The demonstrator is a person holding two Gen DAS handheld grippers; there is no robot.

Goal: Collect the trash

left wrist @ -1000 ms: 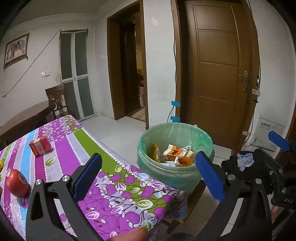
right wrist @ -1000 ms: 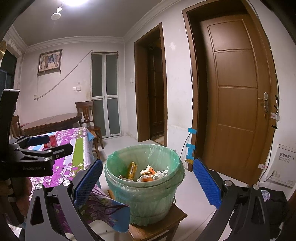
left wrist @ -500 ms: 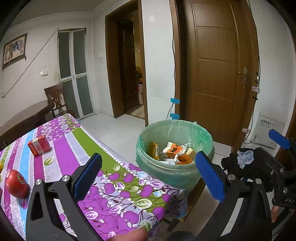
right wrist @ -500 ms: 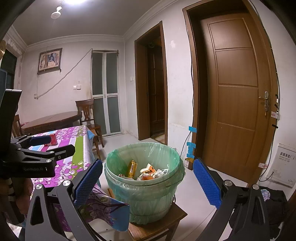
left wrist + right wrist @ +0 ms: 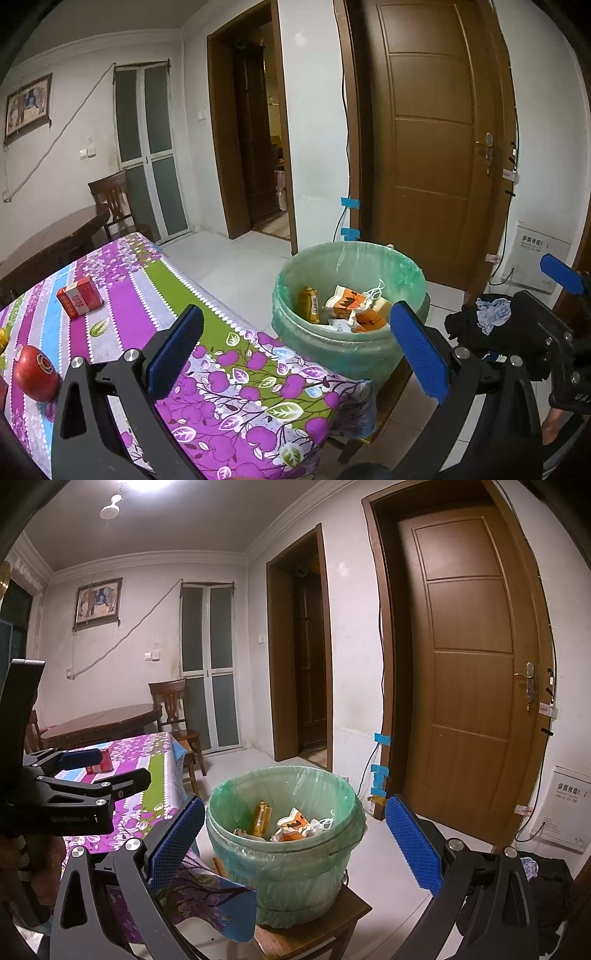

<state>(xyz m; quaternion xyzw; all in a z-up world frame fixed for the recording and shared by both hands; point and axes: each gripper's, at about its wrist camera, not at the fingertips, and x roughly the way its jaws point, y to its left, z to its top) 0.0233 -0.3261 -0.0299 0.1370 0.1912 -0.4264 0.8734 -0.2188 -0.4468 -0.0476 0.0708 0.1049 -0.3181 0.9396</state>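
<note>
The left gripper (image 5: pixel 295 354) is hovering over the table's near corner with its jaws spread wide and nothing between them. In its view the bin (image 5: pixel 314 273) is standing at about 1 o'clock, just off the tablecloth (image 5: pixel 229 391) edge. The right gripper (image 5: pixel 293 845) is also gaping fully, gripping nothing, and is facing the bin dead ahead at 12 o'clock.

The bin, lined with a green bag, is sitting on a low wooden stool (image 5: pixel 317 930). Trash is lying inside it: a yellow wrapper (image 5: pixel 308 304) toward 10 o'clock, an orange-and-white carton (image 5: pixel 351 302) at the centre, and crumpled white paper beside it.

On the tablecloth, a red box (image 5: pixel 79 297) is resting at 10 o'clock in the left view, and a red apple (image 5: pixel 37 373) is sitting at 9 o'clock, well apart from the box. In the right view the left gripper's body is showing at 9 o'clock, over the tablecloth.

A dark heap of cloth (image 5: pixel 546 878) is lying on the floor at 4 o'clock, near the closed door (image 5: pixel 469 664).
</note>
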